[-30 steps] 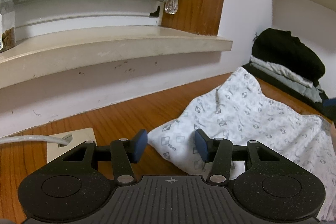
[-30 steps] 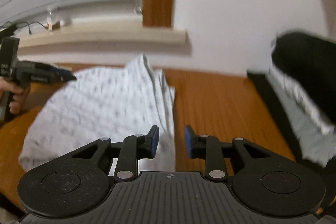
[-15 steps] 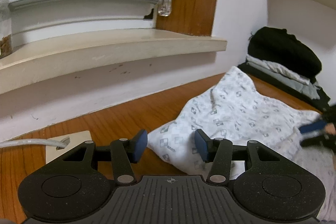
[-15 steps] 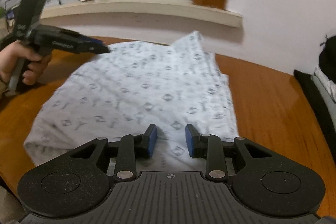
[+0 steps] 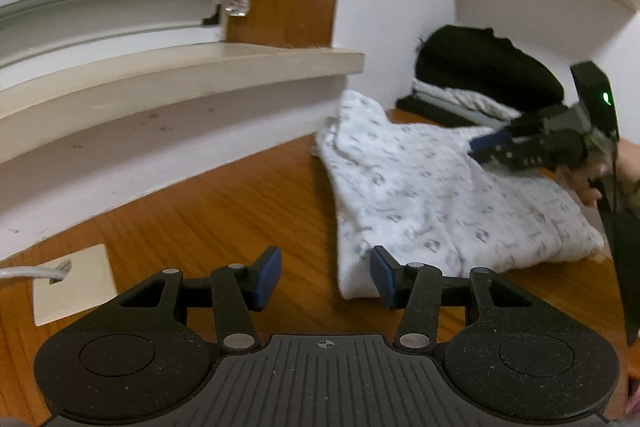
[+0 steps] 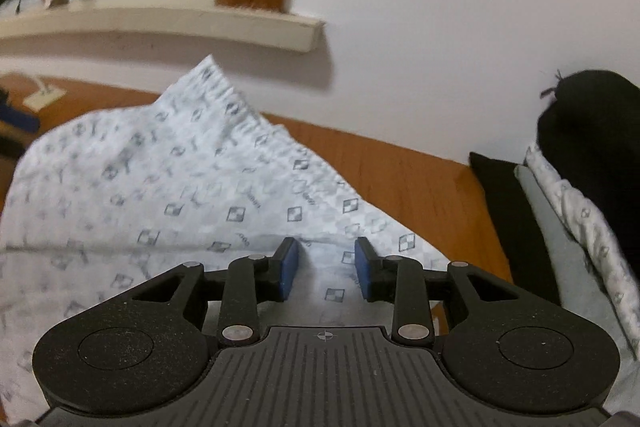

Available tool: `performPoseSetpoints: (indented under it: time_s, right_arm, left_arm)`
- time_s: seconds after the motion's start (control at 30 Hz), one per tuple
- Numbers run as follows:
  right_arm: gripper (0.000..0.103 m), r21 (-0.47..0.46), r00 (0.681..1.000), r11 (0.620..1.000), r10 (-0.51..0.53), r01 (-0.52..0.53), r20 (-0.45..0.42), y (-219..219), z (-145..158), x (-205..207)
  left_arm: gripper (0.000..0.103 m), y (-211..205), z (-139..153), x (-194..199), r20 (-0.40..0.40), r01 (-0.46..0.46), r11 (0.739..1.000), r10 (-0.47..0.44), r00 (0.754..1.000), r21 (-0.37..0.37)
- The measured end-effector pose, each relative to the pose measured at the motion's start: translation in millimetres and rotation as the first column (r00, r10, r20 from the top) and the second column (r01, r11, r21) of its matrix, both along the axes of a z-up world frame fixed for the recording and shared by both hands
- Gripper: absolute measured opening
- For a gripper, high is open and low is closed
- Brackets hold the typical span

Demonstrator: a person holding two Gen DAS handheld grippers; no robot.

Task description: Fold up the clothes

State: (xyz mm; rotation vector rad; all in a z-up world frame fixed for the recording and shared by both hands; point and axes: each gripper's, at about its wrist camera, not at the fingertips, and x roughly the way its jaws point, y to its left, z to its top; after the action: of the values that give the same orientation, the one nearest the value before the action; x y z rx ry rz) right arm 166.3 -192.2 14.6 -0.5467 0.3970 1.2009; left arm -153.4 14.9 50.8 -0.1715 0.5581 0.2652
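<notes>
A: Status on the fold?

B: Partly done, it's judged. A white patterned garment (image 6: 168, 187) is seen lying on the table (image 5: 224, 211), already doubled into a rough wedge w/ layered edges at the near corner; one corner is propped up against the wall. It isn't compact or squared yet.

A: Grippers?

B: Left gripper (image 5: 325, 277) is held open, nothing between the pads, over bare wood just beside the garment's near-left corner. Right gripper (image 6: 325, 269) is also open, approx. half-spread, nothing clamped; cloth is seen in the gap but contact can't be confirmed. In the left view the right gripper (image 5: 496, 147) is seen low over the cloth's far side.

A: Anything finished?

B: A stack (image 6: 576, 163) at the right is seen: black item on top, grey and patterned pieces under it. Prob. earlier folds, though that's only inferred.

A: What's left?

B: At least one more fold is needed, then flattening, and presumably transfer to the stack. No edge has been gripped yet, so the next fold isn't started
</notes>
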Motion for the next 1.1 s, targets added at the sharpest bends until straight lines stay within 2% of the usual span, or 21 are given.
performPoseSetpoints:
  time_s: [0.13,0.27,0.37,0.43,0.47,0.63,0.83,1.1]
  right_arm:
    - [0.042,0.099,0.999,0.995,-0.027,0.025,0.02,-30,8,-15]
    - [0.052,0.17,1.0,0.985,-0.002,0.006,-0.026,-63,17,-35]
    - [0.07,0.204,0.999,0.979,0.0,0.007,-0.032,-84,19,-57]
    - [0.093,0.243,0.997,0.97,0.001,0.017,-0.075,-98,17,-67]
    - [0.095,0.254,0.995,0.967,0.0,0.026,-0.099,-103,16,-71]
    - [0.103,0.305,0.994,0.95,-0.037,0.068,-0.106,-115,5,-93]
    - [0.103,0.375,0.982,0.918,-0.066,0.129,-0.177,-118,3,-97]
    - [0.103,0.307,0.984,0.946,-0.058,0.108,-0.166,-110,11,-108]
  left_arm:
    - [0.056,-8,-2,4,-0.014,0.029,0.999,-0.029,0.999,0.016]
    - [0.056,-16,-3,6,-0.021,0.053,0.998,-0.053,0.998,0.026]
    - [0.056,-19,-4,8,-0.025,0.057,0.998,-0.056,0.998,0.041]
    - [0.056,-21,-3,9,-0.029,0.056,0.997,-0.054,0.998,0.053]
    - [0.056,-22,-3,9,-0.029,0.056,0.997,-0.054,0.998,0.06]
    - [0.058,-28,0,7,-0.014,0.059,0.994,-0.058,0.998,0.09]
    - [0.058,-23,-4,9,-0.037,0.054,0.996,-0.051,0.998,0.075]
    - [0.055,-26,-8,15,-0.067,0.085,0.994,-0.081,0.994,0.069]
